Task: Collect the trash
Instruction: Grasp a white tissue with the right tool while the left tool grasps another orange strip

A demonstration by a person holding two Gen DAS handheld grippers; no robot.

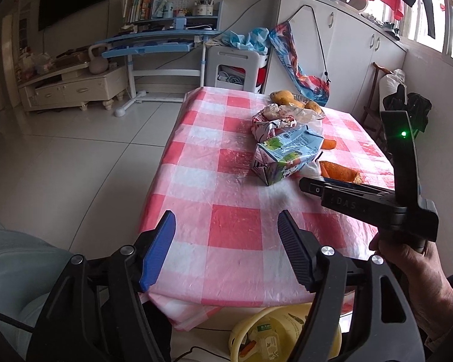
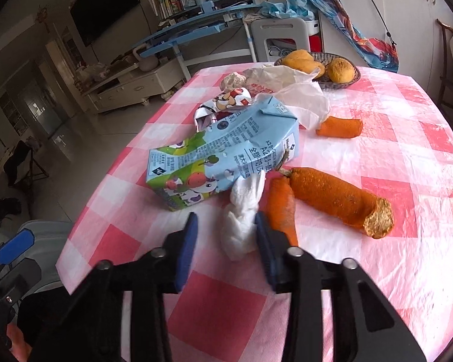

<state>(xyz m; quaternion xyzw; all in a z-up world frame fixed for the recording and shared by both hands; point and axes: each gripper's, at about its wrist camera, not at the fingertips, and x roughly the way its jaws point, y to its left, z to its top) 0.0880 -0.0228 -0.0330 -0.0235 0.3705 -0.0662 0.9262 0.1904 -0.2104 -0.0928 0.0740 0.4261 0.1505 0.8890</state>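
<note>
On the pink-checked table (image 2: 392,271) lies a crumpled white tissue (image 2: 241,211) between the blue fingers of my right gripper (image 2: 225,226). The right pad touches it, the left pad stands apart, so the jaws are open around it. Just beyond lie a blue milk carton (image 2: 223,150), a crushed red-and-white carton (image 2: 223,105), a white bag (image 2: 290,90) and three orange carrot pieces (image 2: 335,199). My left gripper (image 1: 226,226) hovers open and empty over the table's near end, short of the blue carton (image 1: 287,154).
A yellow bin (image 1: 287,331) holding some trash stands on the floor below the table's near edge. A bowl (image 2: 355,80) of yellow fruit sits at the far end. A hand (image 1: 407,259) holds the right tool's black body (image 1: 377,205) at the right.
</note>
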